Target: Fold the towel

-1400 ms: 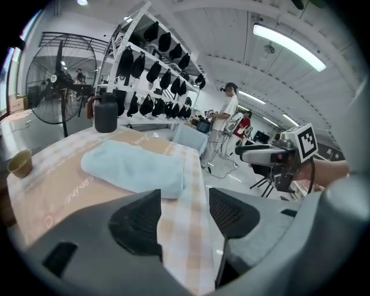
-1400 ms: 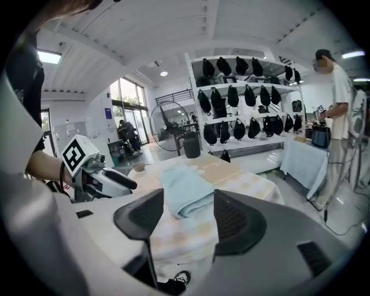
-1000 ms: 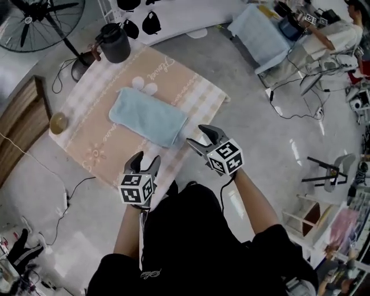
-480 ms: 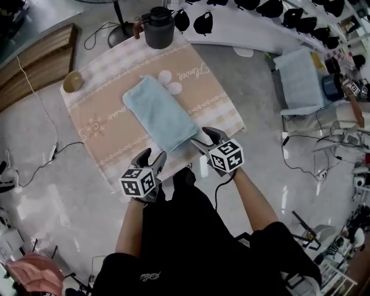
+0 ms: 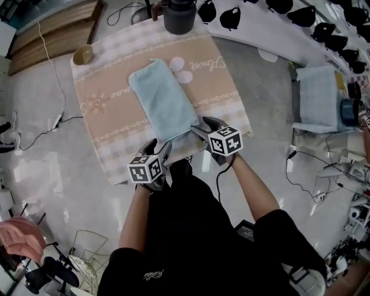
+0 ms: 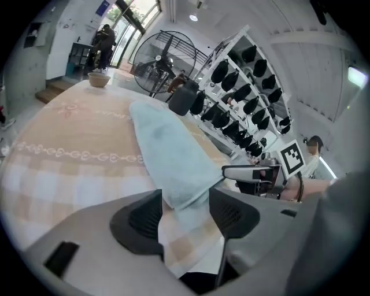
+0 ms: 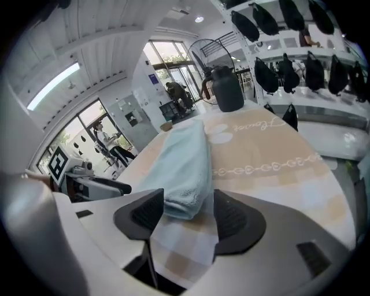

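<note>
At the near edge of the counter, on its peach-and-white checked cloth [image 5: 113, 118], the pale blue terry towel [image 5: 165, 104] lies as a long narrow band running away from me toward the dark lidded jug [image 5: 179, 17]. It looks to me already folded once lengthwise, so I judge the task about half done. What is left is a grasp on the near end and a fold across, bringing that end to the far one.

My left gripper [image 5: 161, 148] has its jaws spread, with the towel's near left corner between them. My right gripper [image 5: 201, 126] is spread too, straddling the near right corner. Neither has closed on the fabric.

For writing, the cloth bears one cursive word [image 5: 205, 63] beside two white round shapes [image 5: 180, 69]. It starts with an F, perhaps "Flower", but I cannot read it surely. My gripper cubes carry only black-and-white square markers.
</note>
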`<state>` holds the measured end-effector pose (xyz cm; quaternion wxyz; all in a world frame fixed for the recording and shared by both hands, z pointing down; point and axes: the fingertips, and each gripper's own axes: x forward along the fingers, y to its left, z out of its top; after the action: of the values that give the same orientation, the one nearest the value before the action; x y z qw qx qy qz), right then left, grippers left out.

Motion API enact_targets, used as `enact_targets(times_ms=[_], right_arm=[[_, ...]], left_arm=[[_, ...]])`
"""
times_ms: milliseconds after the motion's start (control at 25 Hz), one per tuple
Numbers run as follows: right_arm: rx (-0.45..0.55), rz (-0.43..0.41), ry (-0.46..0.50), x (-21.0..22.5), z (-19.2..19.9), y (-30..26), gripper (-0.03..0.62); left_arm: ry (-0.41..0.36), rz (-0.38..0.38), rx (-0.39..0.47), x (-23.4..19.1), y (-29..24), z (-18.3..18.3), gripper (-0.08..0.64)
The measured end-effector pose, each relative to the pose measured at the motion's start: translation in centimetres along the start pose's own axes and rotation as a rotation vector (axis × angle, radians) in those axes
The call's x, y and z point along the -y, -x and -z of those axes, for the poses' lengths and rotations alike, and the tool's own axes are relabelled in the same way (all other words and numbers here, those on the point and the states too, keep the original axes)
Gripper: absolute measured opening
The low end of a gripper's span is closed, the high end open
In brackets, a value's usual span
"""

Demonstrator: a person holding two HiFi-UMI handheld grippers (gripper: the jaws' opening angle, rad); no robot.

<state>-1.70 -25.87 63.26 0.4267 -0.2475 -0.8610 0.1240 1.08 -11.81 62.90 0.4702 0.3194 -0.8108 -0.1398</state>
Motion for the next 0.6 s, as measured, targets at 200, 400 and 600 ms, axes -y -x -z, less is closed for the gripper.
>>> enact_targets(times_ms=[200,400,600], right_arm=[[-0.07,-0.025,0.027,0.2,1.2,-2.0,0.249],[-0.108,-0.002,0.061,0.8,1.8,-3.4,0.249],[-0.114,0.028,0.115,0.7,1.9,-3.6,0.244]], left_arm=[[-0.024,-0.021,-0.049,-0.4,-1.8,1.2,0.242],[0.028,-0.052,-0.036,-0.9,-3.0,1.0,0.242],[0.01,-0.094,-0.081,-1.6,-3.5,1.5,0.239]])
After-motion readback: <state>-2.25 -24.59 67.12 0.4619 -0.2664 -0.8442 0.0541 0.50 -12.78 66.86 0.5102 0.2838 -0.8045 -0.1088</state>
